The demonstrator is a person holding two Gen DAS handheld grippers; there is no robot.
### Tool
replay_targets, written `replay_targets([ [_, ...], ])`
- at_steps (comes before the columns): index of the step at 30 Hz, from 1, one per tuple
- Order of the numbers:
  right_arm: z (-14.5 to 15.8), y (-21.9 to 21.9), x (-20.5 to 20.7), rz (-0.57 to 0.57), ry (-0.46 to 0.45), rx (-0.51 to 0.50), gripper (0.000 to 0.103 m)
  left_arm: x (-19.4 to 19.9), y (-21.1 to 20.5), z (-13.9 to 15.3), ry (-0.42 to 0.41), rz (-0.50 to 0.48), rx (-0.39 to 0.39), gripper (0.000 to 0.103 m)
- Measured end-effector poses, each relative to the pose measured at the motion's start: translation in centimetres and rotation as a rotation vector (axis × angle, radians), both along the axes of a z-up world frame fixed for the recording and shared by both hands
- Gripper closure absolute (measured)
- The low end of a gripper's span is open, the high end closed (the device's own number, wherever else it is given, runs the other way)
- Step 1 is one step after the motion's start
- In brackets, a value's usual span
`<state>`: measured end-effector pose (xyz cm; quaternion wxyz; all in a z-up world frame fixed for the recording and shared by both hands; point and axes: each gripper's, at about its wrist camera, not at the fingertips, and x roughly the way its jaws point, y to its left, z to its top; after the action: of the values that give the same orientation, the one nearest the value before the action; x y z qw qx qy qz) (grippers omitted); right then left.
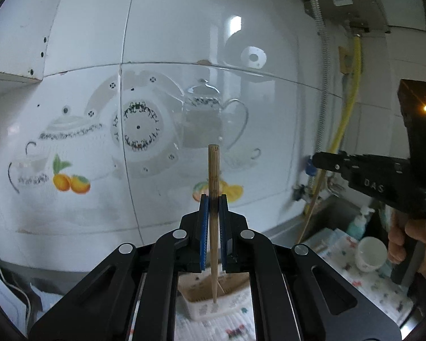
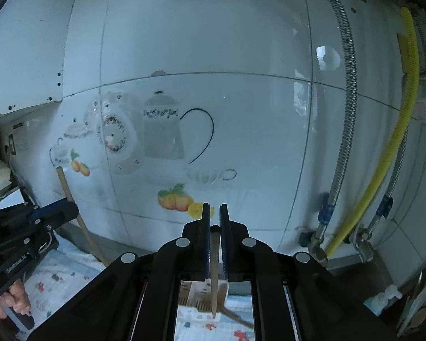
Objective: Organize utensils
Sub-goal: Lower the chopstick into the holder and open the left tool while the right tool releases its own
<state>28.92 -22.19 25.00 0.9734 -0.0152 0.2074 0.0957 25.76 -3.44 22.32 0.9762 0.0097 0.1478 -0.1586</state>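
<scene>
L gripper (image 1: 213, 199) clamps a bamboo chopstick (image 1: 213, 170) mid-shaft; R gripper (image 2: 214, 209) pinches another chopstick (image 2: 213, 281). Light, stiff, prob slippery; grip mid-shaft.

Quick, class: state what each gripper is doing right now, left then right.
Left gripper: shut on a thick upright bamboo chopstick.
Right gripper: shut on a thin wooden chopstick.
</scene>
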Motion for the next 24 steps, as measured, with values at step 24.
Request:
replay_targets([
  [24, -4.2, 0.0, 2.4, 0.018, 0.074, 0.023, 0.093, 4.1, -0.8, -4.8, 0.102, 0.011, 0.029, 0.095],
])
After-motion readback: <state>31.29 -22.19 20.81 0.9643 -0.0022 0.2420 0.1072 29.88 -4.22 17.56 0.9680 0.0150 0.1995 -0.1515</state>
